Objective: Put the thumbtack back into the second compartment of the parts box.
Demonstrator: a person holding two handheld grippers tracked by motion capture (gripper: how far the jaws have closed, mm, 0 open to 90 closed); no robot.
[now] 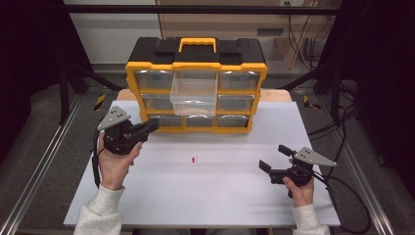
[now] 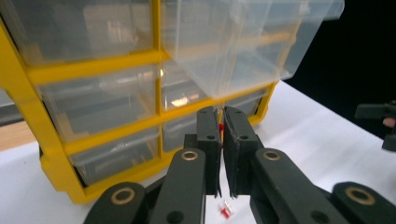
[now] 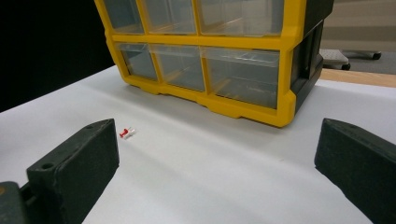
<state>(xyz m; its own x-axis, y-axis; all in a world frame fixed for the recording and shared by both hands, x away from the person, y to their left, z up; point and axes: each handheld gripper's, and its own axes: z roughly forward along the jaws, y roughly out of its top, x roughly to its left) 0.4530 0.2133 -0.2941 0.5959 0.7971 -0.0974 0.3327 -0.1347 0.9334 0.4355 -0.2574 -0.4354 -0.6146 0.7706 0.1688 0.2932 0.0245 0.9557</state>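
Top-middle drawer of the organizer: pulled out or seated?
Pulled out. The clear drawer juts forward past the yellow organizer frame, overhanging the row below; its neighbours sit flush. It looks empty.

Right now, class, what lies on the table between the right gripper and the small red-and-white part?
Nothing: in the high view, the stretch of white table between the right gripper and the small red-and-white part is bare.

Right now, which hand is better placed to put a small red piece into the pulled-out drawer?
Left. The left claw is shut on a red piece and sits close to the pulled-out drawer. The right claw is open with nothing between its jaws, low over the table and farther from that drawer.
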